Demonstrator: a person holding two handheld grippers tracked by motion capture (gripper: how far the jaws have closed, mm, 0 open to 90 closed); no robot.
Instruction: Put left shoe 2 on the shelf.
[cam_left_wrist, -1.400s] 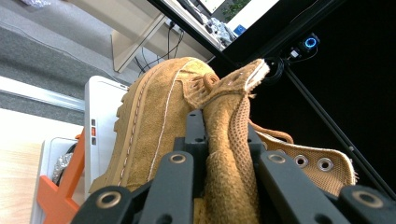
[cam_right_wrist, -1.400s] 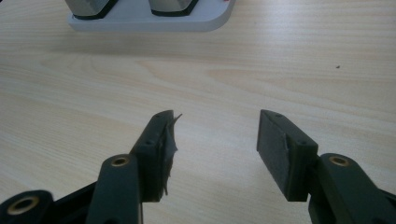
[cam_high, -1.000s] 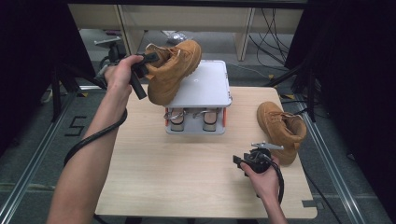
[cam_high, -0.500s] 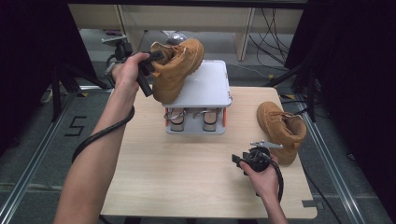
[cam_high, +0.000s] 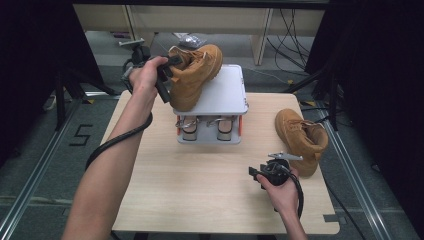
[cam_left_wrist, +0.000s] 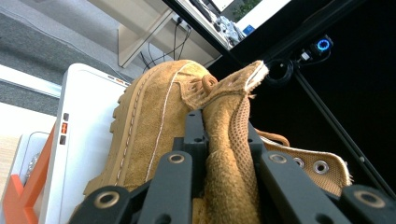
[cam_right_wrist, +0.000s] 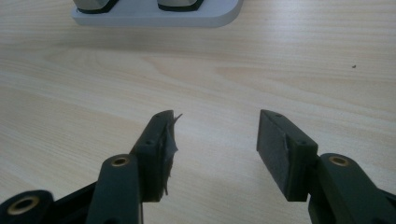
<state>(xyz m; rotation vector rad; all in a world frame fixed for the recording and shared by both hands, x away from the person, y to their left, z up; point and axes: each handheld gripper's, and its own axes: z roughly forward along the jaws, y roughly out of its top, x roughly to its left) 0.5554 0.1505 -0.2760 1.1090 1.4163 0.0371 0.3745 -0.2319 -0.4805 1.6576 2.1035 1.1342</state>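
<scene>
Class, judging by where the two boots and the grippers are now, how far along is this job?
Done: nothing is set down on the white stand for good. In hand: the left gripper is clamped on the collar of one boot, whose sole touches the stand's top. Left: the second boot lies on the table beside the open right gripper.

Both forearms are bare, no sleeves in sight. Each hand carries a black gripper: the left gripper and right gripper have 2 blocky black fingers on linkage arms with brass-ringed pivots (thick black cables trail from both).
</scene>
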